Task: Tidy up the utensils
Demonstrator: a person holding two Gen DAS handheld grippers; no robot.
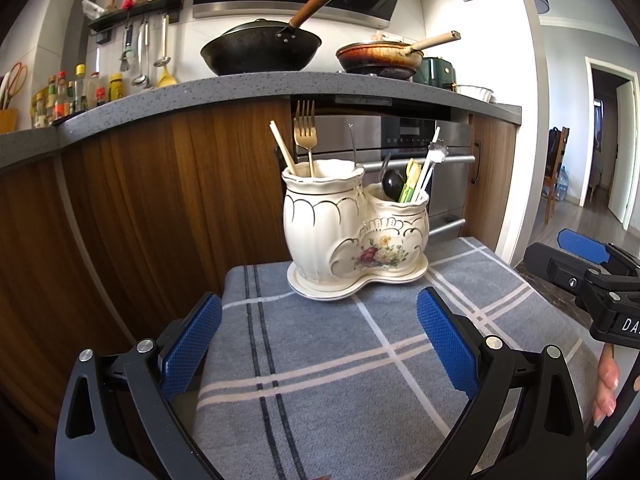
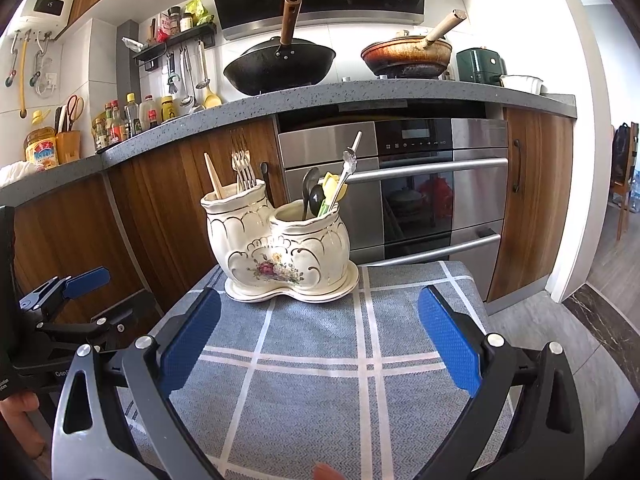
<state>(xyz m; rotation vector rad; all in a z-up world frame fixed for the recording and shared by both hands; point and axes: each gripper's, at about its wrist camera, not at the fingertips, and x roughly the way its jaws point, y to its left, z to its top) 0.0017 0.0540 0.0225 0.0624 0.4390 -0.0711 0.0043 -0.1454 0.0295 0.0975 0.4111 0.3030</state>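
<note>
Grey speckled stone forms the kitchen counter (image 1: 240,86) behind, carrying a black wok (image 1: 260,50) and a brown pan (image 1: 378,58). Nearer lies the worktop under a blue-grey checked cloth (image 1: 320,360), and at its far edge, on a matching saucer, stands a cream ceramic utensil holder (image 1: 352,232) with two compartments. A gold fork (image 1: 306,132) and pale chopsticks (image 1: 282,148) stand in the taller compartment; spoons and a green utensil in the lower. The left tongs (image 1: 320,344) and right tongs (image 2: 320,344) hover spread wide over the cloth, empty.
</note>
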